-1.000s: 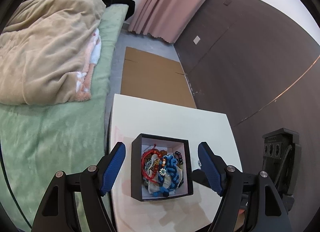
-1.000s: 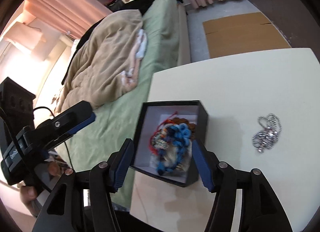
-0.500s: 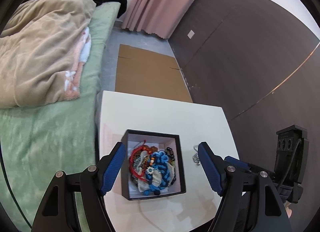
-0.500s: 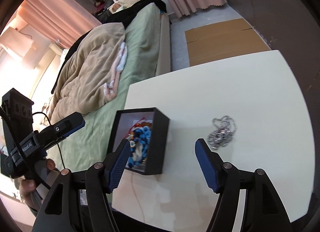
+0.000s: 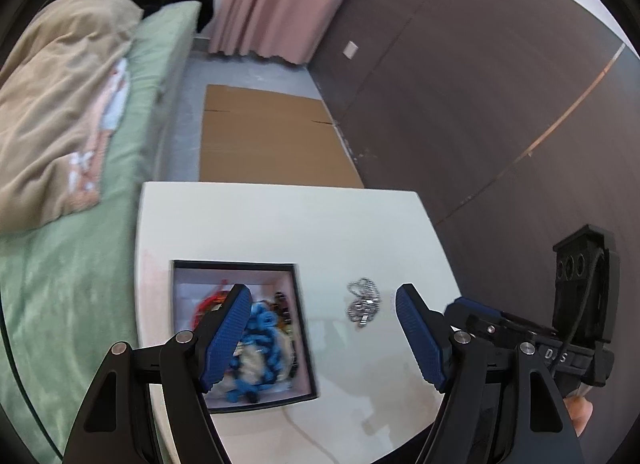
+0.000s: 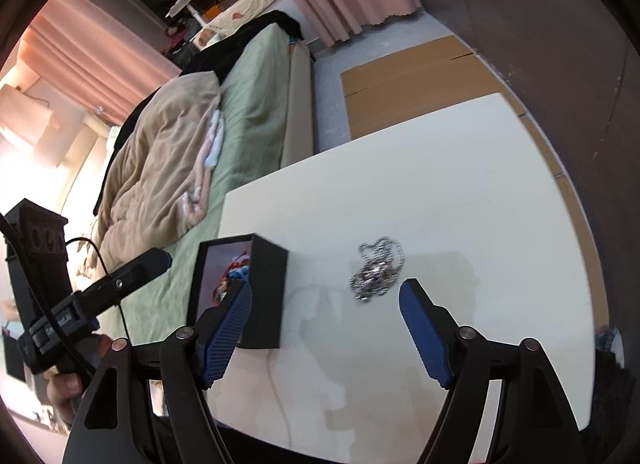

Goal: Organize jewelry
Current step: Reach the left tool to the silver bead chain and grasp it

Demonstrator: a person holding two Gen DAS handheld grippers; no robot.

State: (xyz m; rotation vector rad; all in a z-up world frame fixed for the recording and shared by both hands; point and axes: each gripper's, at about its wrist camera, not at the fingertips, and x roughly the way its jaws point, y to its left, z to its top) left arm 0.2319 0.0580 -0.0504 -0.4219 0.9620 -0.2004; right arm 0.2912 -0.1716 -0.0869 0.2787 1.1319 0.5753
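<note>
Through my left wrist camera, my left gripper (image 5: 323,328) is spread wide and holds nothing. My left finger (image 5: 226,338) overlaps the open black jewelry box (image 5: 298,300), which holds a blue beaded piece (image 5: 262,328) and red cord (image 5: 206,304). The silver chain necklace (image 5: 363,302) lies on the white table (image 5: 280,219) between my fingertips, nearer the right one.

Through my right wrist camera, my right gripper (image 6: 325,324) is also wide and empty. The necklace (image 6: 378,274) lies just beyond the fingertips, the box (image 6: 266,292) behind my left finger (image 6: 226,334).
</note>
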